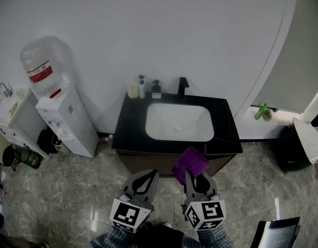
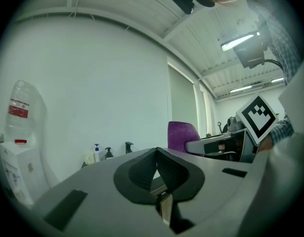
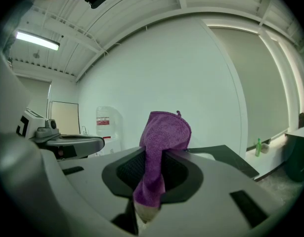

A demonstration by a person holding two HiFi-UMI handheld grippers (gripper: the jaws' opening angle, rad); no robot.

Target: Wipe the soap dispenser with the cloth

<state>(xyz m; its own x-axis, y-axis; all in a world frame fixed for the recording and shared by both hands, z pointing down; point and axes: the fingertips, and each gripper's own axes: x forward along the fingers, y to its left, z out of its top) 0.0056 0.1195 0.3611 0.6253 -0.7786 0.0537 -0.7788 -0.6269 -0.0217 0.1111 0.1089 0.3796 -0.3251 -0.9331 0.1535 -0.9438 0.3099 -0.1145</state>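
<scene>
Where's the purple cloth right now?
In the head view the purple cloth is low and centre, pinched by the fingers of the right gripper, at the front edge of the black vanity, on the near side of the white sink.

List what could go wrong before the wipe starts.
1. The dark pump bottle stands close beside the white pump bottle and near the faucet; a sweep may topple a neighbour.
2. The right gripper pinches the purple cloth by one narrow fold; rubbing might pull it free.
3. The left gripper is shut and empty, so nothing steadies the bottle.
</scene>
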